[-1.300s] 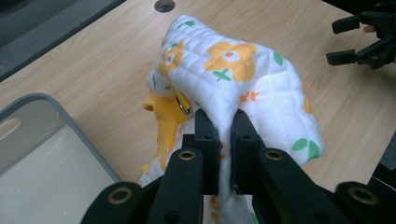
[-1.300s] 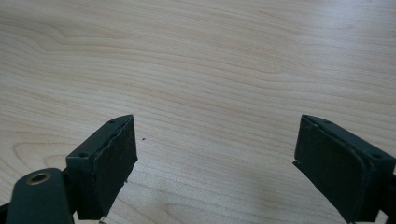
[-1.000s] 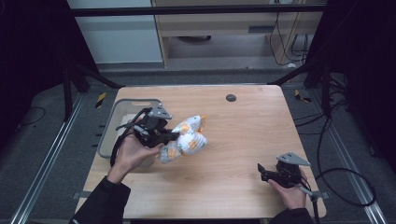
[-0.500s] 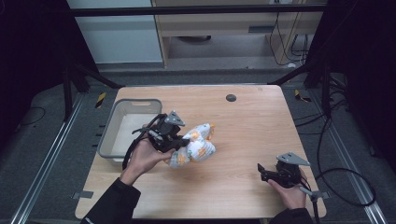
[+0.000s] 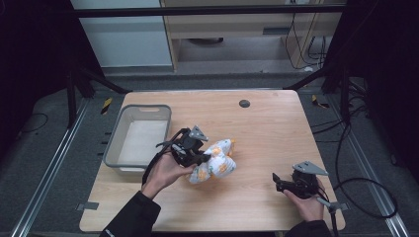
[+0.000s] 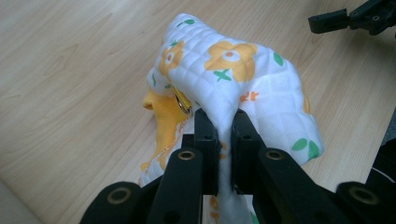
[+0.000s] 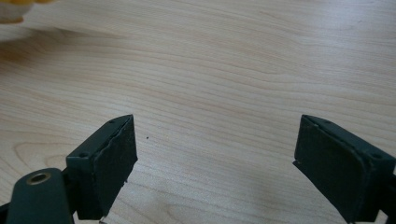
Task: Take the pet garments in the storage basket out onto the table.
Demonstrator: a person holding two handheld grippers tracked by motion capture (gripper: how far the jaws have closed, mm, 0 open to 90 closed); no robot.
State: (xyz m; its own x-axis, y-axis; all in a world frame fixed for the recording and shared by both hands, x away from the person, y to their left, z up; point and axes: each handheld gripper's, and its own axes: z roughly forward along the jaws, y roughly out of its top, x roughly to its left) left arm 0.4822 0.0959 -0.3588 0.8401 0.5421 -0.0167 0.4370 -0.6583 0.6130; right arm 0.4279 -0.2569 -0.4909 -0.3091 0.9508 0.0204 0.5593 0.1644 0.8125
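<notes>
My left gripper [image 6: 219, 140] pinches the flowery cloth [image 6: 233, 88], which bunches just ahead of its jaws, while my right gripper [image 7: 215, 154] waits wide apart, far off.

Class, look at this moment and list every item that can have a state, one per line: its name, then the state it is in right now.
left gripper: shut on the floral cloth, pinching a fold.
right gripper: open, nothing between its jaws, low over the table.
floral cloth: bunched up, held by the left gripper.
grey bin: upright at the table's left edge, nothing visible inside.
table: bare wood around the cloth.
</notes>
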